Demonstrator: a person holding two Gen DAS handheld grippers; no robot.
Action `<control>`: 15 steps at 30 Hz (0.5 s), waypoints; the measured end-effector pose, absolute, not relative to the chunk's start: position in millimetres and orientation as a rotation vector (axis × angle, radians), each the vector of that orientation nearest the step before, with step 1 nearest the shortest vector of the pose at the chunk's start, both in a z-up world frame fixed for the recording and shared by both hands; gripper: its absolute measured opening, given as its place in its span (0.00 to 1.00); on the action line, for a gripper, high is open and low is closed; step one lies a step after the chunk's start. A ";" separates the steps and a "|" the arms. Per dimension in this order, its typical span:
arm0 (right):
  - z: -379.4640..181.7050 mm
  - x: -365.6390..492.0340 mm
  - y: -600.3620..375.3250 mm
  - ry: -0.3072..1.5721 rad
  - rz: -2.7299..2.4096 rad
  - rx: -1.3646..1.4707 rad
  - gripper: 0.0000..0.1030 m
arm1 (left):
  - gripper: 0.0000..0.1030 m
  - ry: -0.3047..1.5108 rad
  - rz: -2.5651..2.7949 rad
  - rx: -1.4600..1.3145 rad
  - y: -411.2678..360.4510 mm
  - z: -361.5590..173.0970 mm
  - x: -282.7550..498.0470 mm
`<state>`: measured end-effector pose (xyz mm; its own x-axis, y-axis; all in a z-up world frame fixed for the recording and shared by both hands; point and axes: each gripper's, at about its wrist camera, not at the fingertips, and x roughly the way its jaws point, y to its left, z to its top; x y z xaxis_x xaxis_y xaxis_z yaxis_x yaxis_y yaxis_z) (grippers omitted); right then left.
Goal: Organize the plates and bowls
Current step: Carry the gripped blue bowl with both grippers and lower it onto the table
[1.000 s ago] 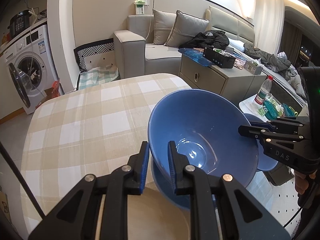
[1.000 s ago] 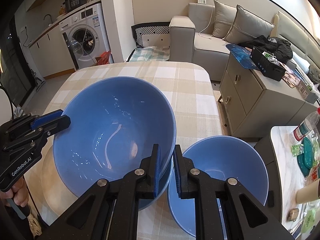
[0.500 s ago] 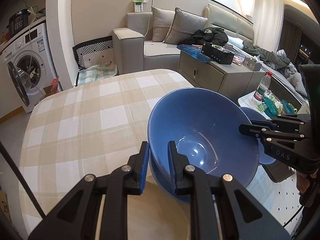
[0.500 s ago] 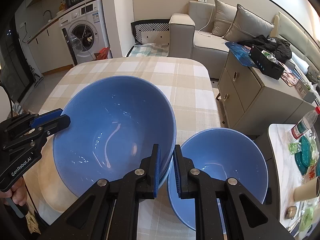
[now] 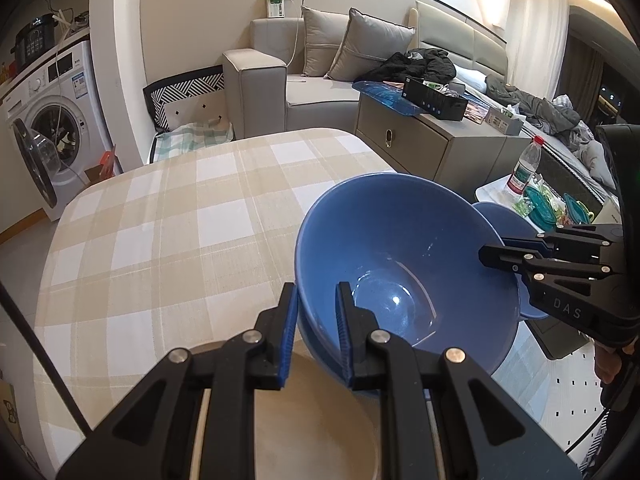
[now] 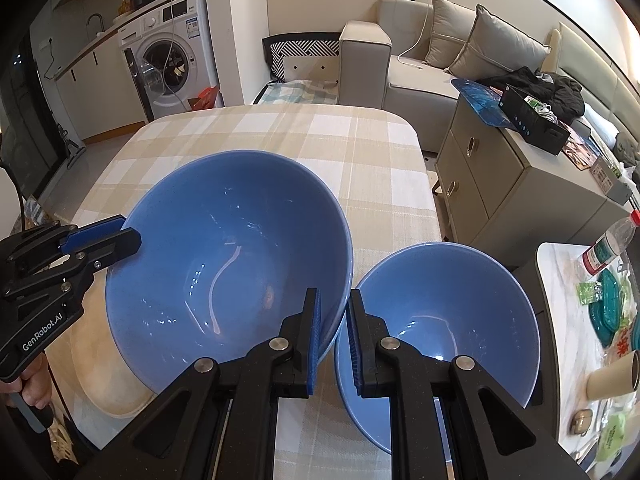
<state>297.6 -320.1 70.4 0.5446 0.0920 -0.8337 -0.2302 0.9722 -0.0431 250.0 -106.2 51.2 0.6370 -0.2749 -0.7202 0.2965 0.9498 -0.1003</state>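
Large glossy blue bowl (image 6: 228, 256) fills the centre-left of the right wrist view, tilted, above a beige round plate (image 6: 100, 364) that it mostly hides. Your left gripper (image 5: 316, 320) pinches its near rim, jaws almost closed, one pad inside and one outside. In the left wrist view the plate (image 5: 320, 420) is cut off by the bottom edge and crossed by the gripper's arms.

Your right gripper (image 6: 334, 332) is clamped on the rim of a smaller blue bowl (image 6: 440, 320) at lower right; its lower edge is hidden behind the black arms. In the left wrist view only a sliver of it (image 5: 496, 216) shows behind the large bowl.

Whether either bowl touches the beige checked tablecloth (image 6: 280, 140) you cannot tell. Your right hand (image 5: 608, 364) is cut off at the right edge.

Against a second ago: both grips are unchanged, and more tablecloth shows beyond the bowls.
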 end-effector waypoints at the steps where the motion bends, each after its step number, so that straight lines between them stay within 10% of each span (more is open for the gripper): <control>1: 69.9 297.5 -320.2 0.978 0.192 -0.154 0.13 | 0.16 0.819 -0.326 0.029 -106.4 50.9 249.9; 15: 58.5 296.9 -317.0 0.997 0.182 -0.176 0.13 | 0.16 0.848 -0.326 0.037 -108.4 39.8 252.4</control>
